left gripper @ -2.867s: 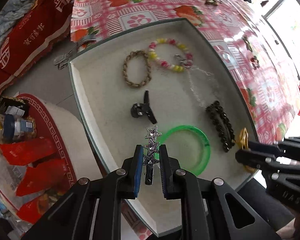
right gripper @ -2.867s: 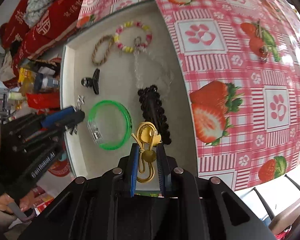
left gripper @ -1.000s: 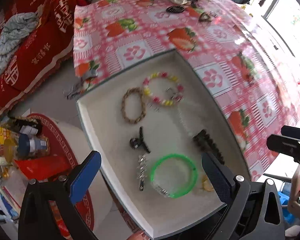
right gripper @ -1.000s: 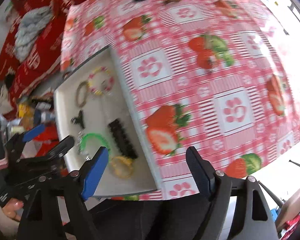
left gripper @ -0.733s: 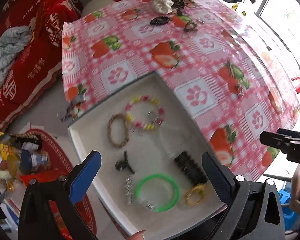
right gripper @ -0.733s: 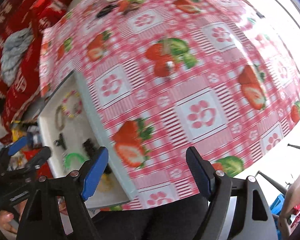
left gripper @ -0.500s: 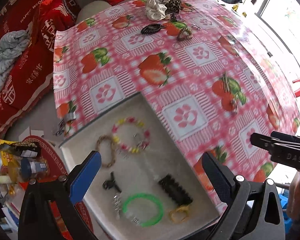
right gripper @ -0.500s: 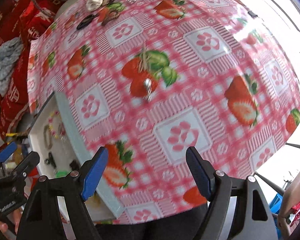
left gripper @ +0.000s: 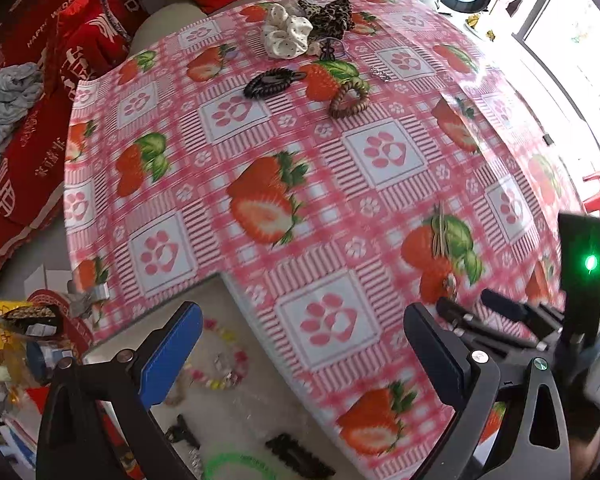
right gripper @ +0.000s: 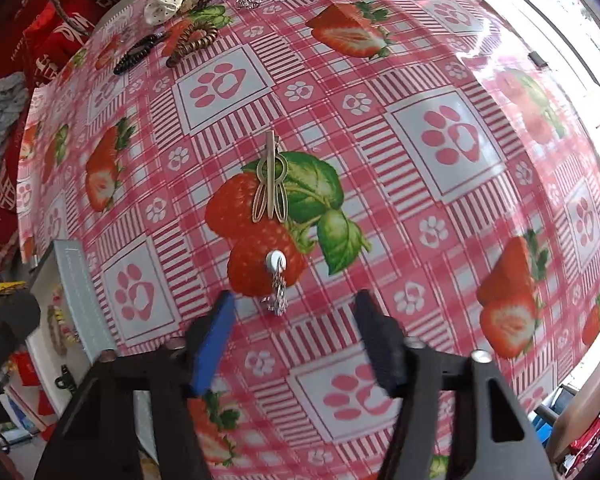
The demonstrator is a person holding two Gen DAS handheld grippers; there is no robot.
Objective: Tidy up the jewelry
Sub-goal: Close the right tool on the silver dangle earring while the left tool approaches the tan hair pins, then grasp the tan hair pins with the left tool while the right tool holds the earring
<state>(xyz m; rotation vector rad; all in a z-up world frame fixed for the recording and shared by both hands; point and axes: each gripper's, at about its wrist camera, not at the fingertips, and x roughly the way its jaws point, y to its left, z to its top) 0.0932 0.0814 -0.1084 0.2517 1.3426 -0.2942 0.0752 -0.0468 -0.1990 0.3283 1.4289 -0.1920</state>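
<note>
The left tool (left gripper: pixel 300 344) was found spread wide and empty above the surface (left gripper: pixel 384 152), which was covered by a pink strawberry-and-paw cloth. The right tool (right gripper: pixel 296 336) was likewise found spread wide, with nothing between its fingers.

In the right wrist view, a gold hair clip (right gripper: pixel 270 184) was observed lying flat on a printed strawberry at 12 o'clock from the right tool. A silver earring with a dangling chain (right gripper: pixel 277 280) was noted just below the clip, apart from it, and just ahead of the blue fingertip (right gripper: pixel 214 332).

A white tray (left gripper: pixel 236 412) was recorded at 7 o'clock in the left wrist view, at the near corner of the surface. A beaded bracelet (left gripper: pixel 220 364), a green bangle (left gripper: pixel 236 466) and a black hair clip (left gripper: pixel 298 458) were seen inside it, somewhat blurred.

At the far edge, at 12 o'clock, a white scrunchie (left gripper: pixel 286 36), a leopard scrunchie (left gripper: pixel 332 16), a black beaded clip (left gripper: pixel 272 82) and a brown woven bracelet (left gripper: pixel 350 100) were recorded on the cloth.
</note>
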